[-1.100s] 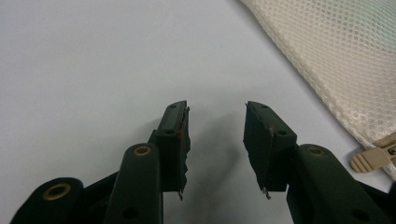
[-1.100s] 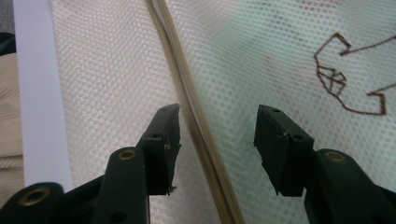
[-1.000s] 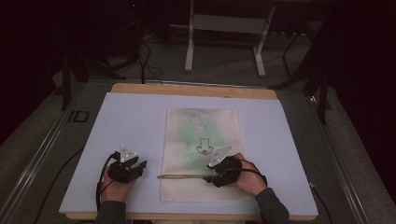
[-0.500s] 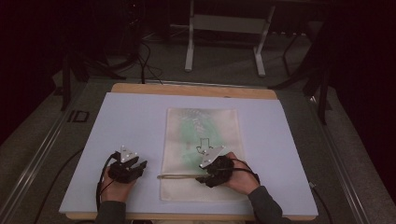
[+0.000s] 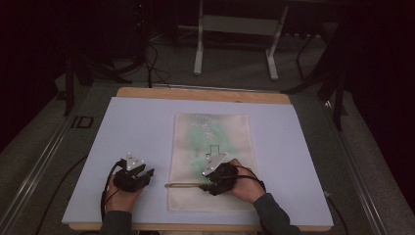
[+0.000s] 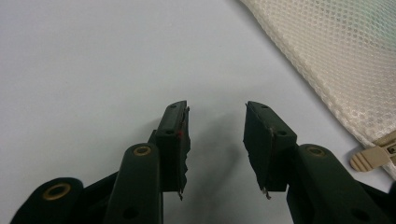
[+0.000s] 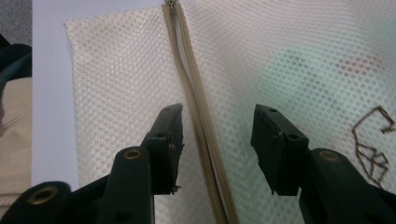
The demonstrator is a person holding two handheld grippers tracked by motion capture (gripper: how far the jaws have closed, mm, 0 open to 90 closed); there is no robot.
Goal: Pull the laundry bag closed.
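The right gripper (image 5: 214,182) has shifted leftward over the last second, sliding along the near part of the mesh bag (image 5: 213,147) toward the zipper (image 5: 186,185) that runs across the bag's near end. In the right gripper view its jaws stand open and straddle the zipper (image 7: 198,121), one jaw on each side of the beige tape, with nothing clamped between them. The bag lies flat on the lilac sheet covering the desk (image 5: 142,122), a pale green item dimly visible through the mesh. The left gripper (image 5: 138,177) has not moved; it rests on the sheet just beside the bag's left edge, jaws open and empty, and the left gripper view shows the zipper pull tab (image 6: 371,158) close to its right jaw. The shift likely means the right gripper is lining up on the zipper line, either to pin the fabric or to follow the track, while the left one is placed to take the pull tab.
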